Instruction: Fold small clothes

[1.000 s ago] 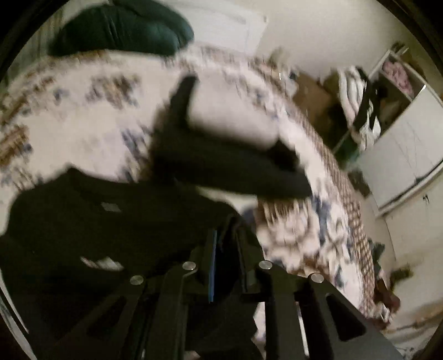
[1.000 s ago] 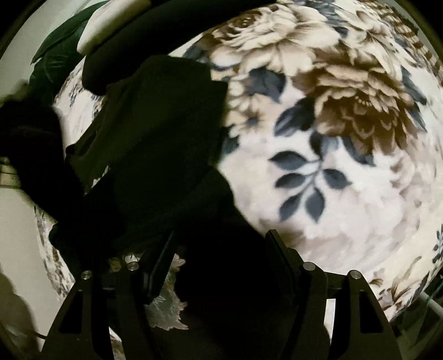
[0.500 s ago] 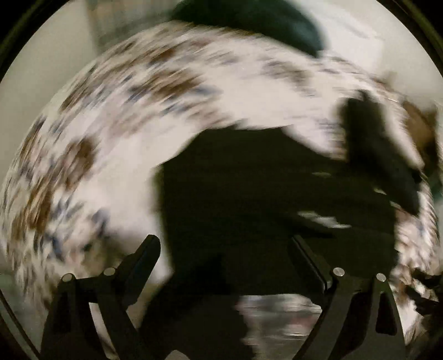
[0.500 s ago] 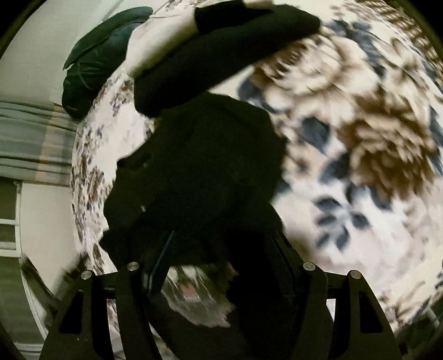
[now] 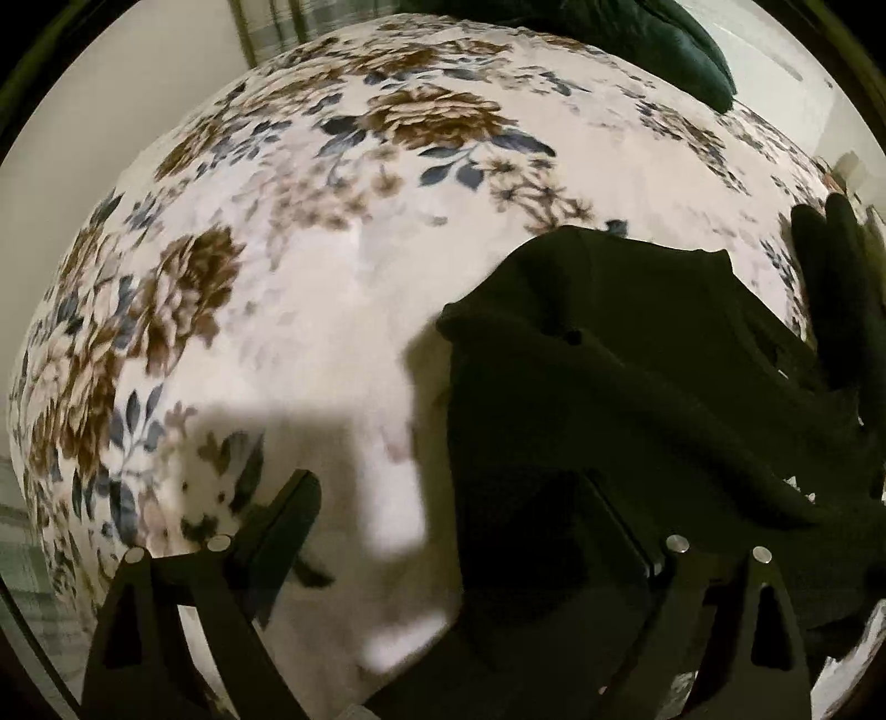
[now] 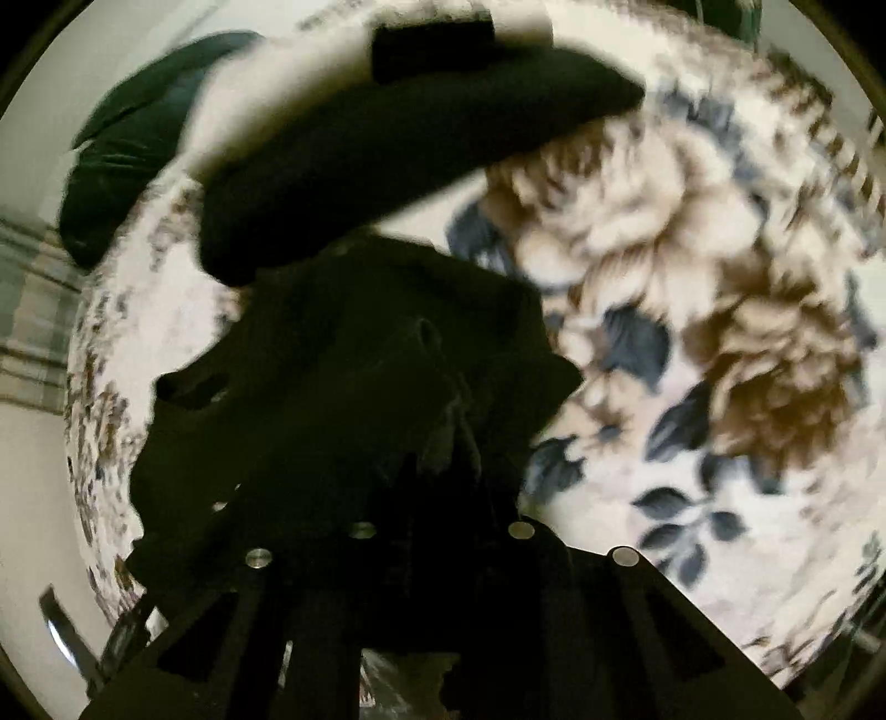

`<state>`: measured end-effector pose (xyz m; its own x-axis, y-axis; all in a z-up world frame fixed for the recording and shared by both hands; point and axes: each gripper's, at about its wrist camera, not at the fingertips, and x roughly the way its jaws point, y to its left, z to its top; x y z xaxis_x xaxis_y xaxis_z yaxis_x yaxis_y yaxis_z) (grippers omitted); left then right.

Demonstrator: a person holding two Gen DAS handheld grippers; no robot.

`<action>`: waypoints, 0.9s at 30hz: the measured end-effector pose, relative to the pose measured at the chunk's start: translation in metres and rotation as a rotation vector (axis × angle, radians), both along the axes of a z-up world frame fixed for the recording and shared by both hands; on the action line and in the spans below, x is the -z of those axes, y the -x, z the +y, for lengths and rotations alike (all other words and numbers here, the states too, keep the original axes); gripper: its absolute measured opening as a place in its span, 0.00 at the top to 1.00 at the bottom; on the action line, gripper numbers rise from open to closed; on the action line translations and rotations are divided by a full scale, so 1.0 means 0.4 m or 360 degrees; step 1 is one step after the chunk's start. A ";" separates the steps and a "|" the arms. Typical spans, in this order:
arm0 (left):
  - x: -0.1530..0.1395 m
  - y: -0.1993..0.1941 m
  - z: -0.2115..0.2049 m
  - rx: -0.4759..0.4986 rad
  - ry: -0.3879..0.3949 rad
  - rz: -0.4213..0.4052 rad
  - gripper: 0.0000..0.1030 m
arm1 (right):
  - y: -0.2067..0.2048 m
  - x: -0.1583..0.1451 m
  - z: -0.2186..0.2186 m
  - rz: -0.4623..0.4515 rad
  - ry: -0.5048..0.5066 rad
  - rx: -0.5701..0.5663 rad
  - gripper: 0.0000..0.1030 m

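Observation:
A small black garment (image 5: pixel 637 399) lies on the flowered bedspread (image 5: pixel 332 277), partly folded over itself. My left gripper (image 5: pixel 448 498) is open; its left finger is over bare bedspread and its right finger rests at the garment's near edge. In the right wrist view the same garment (image 6: pixel 360 376) is bunched, and my right gripper (image 6: pixel 437 493) is shut on a pinch of its cloth. A stack of folded black and white clothes (image 6: pixel 387 138) lies just beyond it.
A dark green pillow (image 5: pixel 637 39) lies at the head of the bed, also in the right wrist view (image 6: pixel 127 160). A black gloved hand (image 5: pixel 841 310) shows at the right edge. Curtains and wall lie beyond the bed's left edge.
My left gripper let go of the black garment, opened and swung left over the bedspread. My right gripper closed on the garment's cloth.

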<state>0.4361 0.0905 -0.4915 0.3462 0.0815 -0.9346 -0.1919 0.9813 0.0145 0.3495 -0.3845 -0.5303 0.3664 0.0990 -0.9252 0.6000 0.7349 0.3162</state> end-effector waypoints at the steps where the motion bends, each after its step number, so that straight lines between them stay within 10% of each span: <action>1: 0.005 -0.007 -0.003 0.0018 -0.0002 0.0003 0.09 | 0.018 -0.011 -0.008 -0.0003 0.0001 0.0013 0.86; 10: 0.090 -0.094 -0.064 0.0166 -0.0079 0.0086 0.09 | 0.049 0.132 -0.063 0.0231 -0.0179 0.0118 0.85; 14: 0.072 -0.097 -0.060 0.0193 -0.0072 0.0092 0.09 | 0.041 0.144 -0.091 0.0263 -0.0293 0.0085 0.67; 20: -0.014 -0.038 -0.079 0.0229 -0.0005 0.0019 0.09 | 0.049 0.001 -0.059 0.0058 -0.0172 -0.0048 0.56; 27: 0.136 -0.045 -0.069 0.0277 0.0008 0.0192 0.00 | -0.031 0.143 0.059 0.0259 -0.0035 -0.0401 0.68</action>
<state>0.4542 0.0630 -0.5458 0.2405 0.0258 -0.9703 -0.0169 0.9996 0.0223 0.3620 -0.3609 -0.5874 0.1746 0.1886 -0.9664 0.4434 0.8613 0.2482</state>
